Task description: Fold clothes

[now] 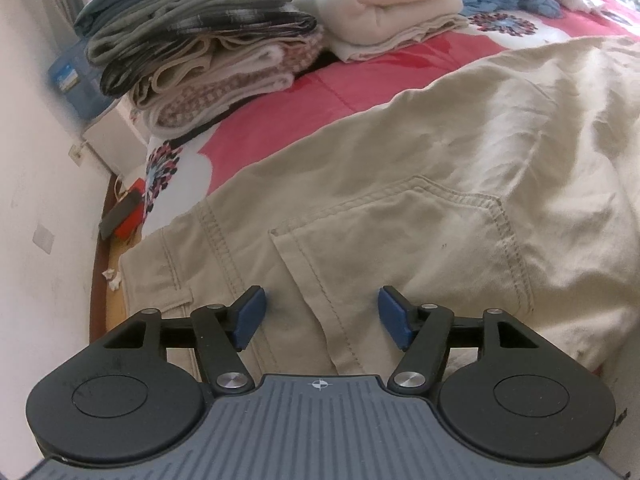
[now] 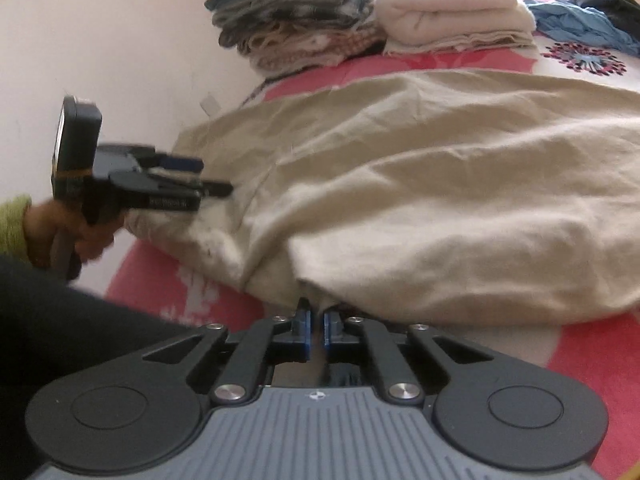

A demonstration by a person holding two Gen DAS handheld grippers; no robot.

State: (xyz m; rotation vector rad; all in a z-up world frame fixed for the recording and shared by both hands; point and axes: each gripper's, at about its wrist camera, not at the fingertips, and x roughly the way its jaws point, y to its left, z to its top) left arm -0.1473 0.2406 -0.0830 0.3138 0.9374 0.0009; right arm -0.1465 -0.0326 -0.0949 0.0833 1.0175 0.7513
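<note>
Trousers: beige trousers (image 1: pixel 400 208) lie spread and wrinkled on the bed, the back pocket (image 1: pixel 400 248) facing up; they are the landmark for the places below.
Bed: the pink flowered bed cover (image 1: pixel 320 92) shows around the trousers on the far side and on the near side.
Left hand-held gripper: the left hand-held gripper (image 1: pixel 322 314) is released, its two blue pads (image 1: pixel 252 316) wide apart, over the waist end of the trousers just beside the back pocket. Whether the pads touch the cloth I cannot tell. In the right wrist view it (image 2: pixel 208 188) shows from the side at the left end of the trousers, blurred.
Right hand-held gripper: the right hand-held gripper (image 2: pixel 316 330) is clenched on the near edge of the trousers; only a thin gap stands between its blue pads (image 2: pixel 305 332).
Person: a hand (image 2: pixel 68 236) with a green sleeve (image 2: pixel 12 220) holds the left tool's handle, beside the left end of the trousers.
Folded pile: a tall stack of grey, checked and beige folded clothes (image 1: pixel 208 44) stands beyond the trousers, near the wall.
White pile: a folded cream blanket (image 1: pixel 400 4) lies beyond the trousers, just beside the tall stack.
Loose clothes: a blue cloth (image 2: pixel 584 24) lies crumpled beyond the trousers, past the cream blanket.
</note>
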